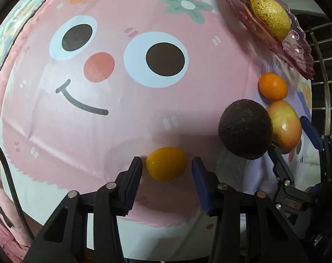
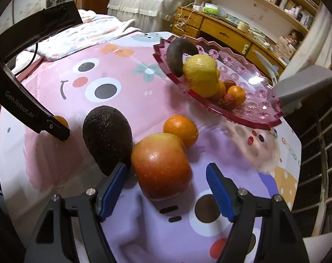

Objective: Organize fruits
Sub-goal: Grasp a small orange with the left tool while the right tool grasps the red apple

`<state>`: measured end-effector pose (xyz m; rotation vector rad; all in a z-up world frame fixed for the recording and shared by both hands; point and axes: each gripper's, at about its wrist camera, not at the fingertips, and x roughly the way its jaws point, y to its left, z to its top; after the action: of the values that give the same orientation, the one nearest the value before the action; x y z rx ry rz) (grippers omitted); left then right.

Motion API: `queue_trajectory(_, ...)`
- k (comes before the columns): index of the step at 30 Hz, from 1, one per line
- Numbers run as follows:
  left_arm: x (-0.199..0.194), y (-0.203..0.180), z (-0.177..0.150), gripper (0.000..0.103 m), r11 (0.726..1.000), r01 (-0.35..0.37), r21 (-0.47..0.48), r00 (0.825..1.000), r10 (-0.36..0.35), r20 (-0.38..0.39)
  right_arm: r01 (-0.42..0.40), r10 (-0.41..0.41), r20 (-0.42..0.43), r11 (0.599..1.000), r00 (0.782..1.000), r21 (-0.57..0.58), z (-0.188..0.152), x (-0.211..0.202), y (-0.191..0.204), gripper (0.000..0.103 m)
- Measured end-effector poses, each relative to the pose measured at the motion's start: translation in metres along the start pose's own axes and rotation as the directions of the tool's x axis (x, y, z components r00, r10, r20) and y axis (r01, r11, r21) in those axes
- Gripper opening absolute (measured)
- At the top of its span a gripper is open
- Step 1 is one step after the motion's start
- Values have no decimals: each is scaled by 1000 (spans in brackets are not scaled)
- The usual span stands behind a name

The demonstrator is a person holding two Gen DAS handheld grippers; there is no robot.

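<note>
Your right hand-held gripper stands wide about the apple, low centre of the right wrist view, pads clear of its skin. The avocado touches the apple's left side, long axis running from upper left to its narrow end at lower centre; the left pad may nudge it and roll it off the worktop. Your left hand-held gripper, narrowed, brackets the small orange fruit, bottom centre of the left wrist view, long axis lying across the frame; the right pad appears apart from it, so an uneven squeeze could squirt it free. The pink bowl sits upper right.
</note>
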<state>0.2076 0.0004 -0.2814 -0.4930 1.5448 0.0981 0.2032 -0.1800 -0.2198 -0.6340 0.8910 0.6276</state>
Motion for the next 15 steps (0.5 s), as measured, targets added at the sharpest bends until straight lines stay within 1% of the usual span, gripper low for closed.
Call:
queue_trajectory(2,-3,6,-1,41,1000,12,-5,1000,-12,9,9,-9,-6,1000,1000,-14,0,3,2,70)
queue_trajectory(3,-3,6,-1,41,1000,16,-5,1000,-16,12,11,-11,-6,1000,1000,-21,1,4,2,64)
queue_trajectory(6,-4,8,-1,38,1000,17,-8,1000,-17,19,-2,1,-7,1000,1000,-19,2,5,4,59)
queue_trajectory(10,-5,13,-1,37,999,31,-21,999,-30,23,3,-3,-9,1000,1000,-20,3,5,5,59)
queue_trajectory(13,-6,13,0,36,999,30,-12,999,-30,28,10,-10,-13,1000,1000,-24,3,5,6,58)
queue_trajectory(15,-5,11,3,35,999,32,-3,999,-32,31,12,-12,-21,1000,1000,-7,4,5,6,58)
